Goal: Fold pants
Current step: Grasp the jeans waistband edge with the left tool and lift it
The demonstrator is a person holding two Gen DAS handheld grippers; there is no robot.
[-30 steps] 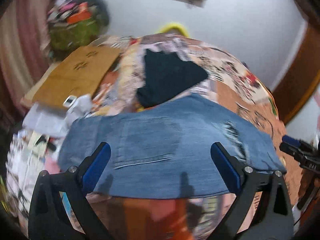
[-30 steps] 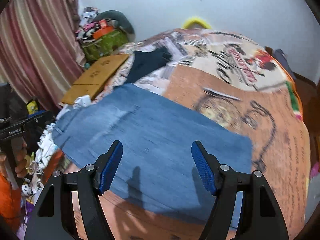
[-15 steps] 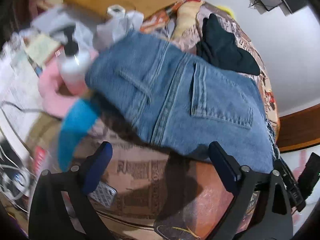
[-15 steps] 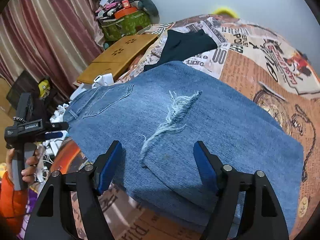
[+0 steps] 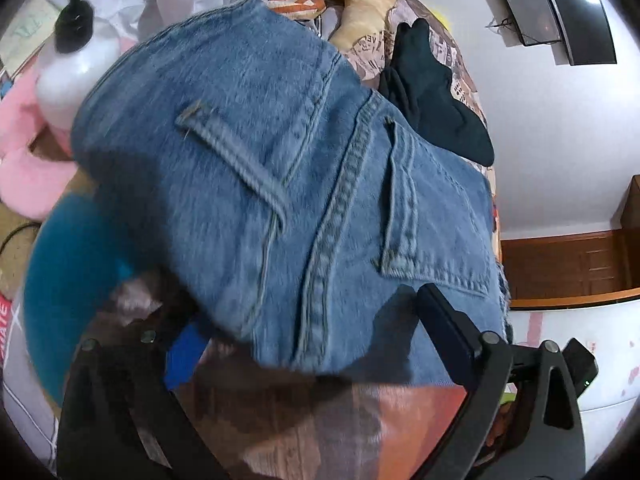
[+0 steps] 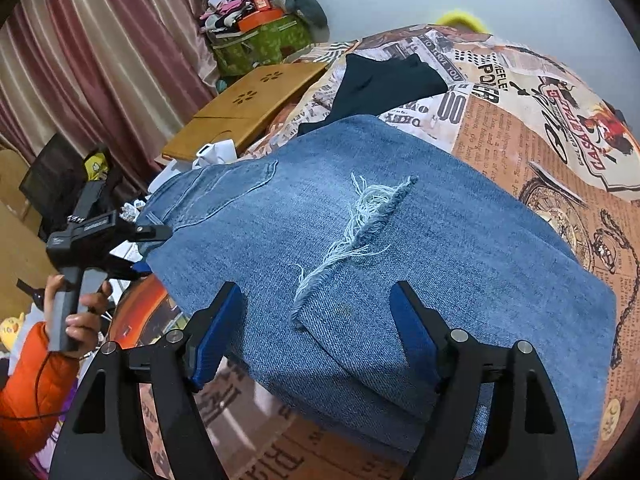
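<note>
The bed (image 6: 560,128) carries the pants (image 6: 400,240), heavy, limp denim lying ahead of both tongs. Right tongs (image 6: 316,332) have just been widening, gripping nothing; left tongs (image 5: 308,344) seemingly released, straddling the waistband's stiff edge, the best hold.

We see a bed cover (image 6: 540,128) with newspaper pictures, and a black cloth (image 6: 384,80) lying on it. Beside the bed are a wooden board (image 6: 248,108), a white pump bottle (image 5: 68,64) and striped curtains (image 6: 100,52).
</note>
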